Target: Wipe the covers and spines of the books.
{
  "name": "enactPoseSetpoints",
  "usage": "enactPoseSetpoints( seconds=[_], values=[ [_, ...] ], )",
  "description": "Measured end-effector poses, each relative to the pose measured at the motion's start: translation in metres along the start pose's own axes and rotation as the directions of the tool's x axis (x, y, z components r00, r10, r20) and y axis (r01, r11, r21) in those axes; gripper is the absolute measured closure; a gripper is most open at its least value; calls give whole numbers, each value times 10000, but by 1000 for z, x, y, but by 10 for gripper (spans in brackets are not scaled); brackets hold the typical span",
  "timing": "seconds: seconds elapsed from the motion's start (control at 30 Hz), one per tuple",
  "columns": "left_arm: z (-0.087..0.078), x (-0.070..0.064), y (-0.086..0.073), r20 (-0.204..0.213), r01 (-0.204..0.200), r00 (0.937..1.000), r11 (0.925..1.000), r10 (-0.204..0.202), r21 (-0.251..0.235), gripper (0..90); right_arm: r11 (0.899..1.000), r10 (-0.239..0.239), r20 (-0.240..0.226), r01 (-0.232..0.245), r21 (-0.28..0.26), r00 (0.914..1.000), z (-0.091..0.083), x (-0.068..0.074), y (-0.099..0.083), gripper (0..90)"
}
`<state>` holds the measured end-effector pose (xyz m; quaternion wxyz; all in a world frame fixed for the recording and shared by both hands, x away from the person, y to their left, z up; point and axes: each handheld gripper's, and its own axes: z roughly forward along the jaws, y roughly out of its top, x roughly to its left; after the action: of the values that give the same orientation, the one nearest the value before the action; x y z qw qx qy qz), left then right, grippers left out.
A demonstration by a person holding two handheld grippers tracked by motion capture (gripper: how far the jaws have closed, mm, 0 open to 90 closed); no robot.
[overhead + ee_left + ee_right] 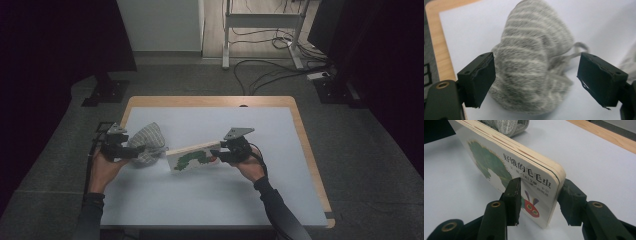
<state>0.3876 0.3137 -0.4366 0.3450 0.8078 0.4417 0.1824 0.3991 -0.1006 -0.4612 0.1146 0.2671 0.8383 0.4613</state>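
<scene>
here the thick board book [524, 167] shows a green caterpillar cover.

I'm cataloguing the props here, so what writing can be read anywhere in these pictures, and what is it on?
"好饿的毛毛虫": large black title on the cover of the board book, held in the right tongs.
Two smaller lines under the title: too small and blurred to read.
The striped cloth pouch carries no writing.

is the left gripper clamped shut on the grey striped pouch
No, in the left gripper view the left gripper has its jaws spread wide on either side of the grey striped pouch, with a clear gap at the right one.
</scene>
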Motion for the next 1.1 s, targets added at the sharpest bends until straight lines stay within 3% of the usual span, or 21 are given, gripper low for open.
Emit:
enactPoseSetpoints(
  seconds=[0.1, 0.23, 0.4, 0.63, 0.7, 0.87, 1.1],
  values=[
    [-9, -13, 2, 157, -437, 9989, 9990, 438, -91, 186, 10000, -8, -12, 8, 22, 10000, 0, 0, 0, 535],
    [-20, -31, 2, 627, -990, 9930, 9947, 1006, -277, 220, 10000, -20, -12, 20, 31, 10000, 0, 0, 0, 536],
    [-22, -51, 3, 1240, -1585, 9793, 9871, 1602, -236, 286, 10000, -31, 38, 31, 48, 10000, 0, 0, 1, 535],
    [-9, -74, 5, 1801, -2188, 9598, 9758, 2155, -15, 335, 10000, -30, 9, 30, 88, 10000, 0, 0, 1, 535],
    [-4, -79, 6, 1971, -2263, 9549, 9741, 2219, -3, 354, 9999, -29, 0, 29, 98, 10000, 0, 0, 1, 535],
    [8, -84, 8, 2217, -2131, 9525, 9770, 2086, -38, 429, 9999, -34, 8, 34, 126, 10000, 0, 0, 2, 535],
    [14, -98, 17, 2168, -2391, 9468, 9708, 2378, -205, 543, 10000, 1, -63, 0, 95, 10000, -2, 0, 1, 547]
  ],
)
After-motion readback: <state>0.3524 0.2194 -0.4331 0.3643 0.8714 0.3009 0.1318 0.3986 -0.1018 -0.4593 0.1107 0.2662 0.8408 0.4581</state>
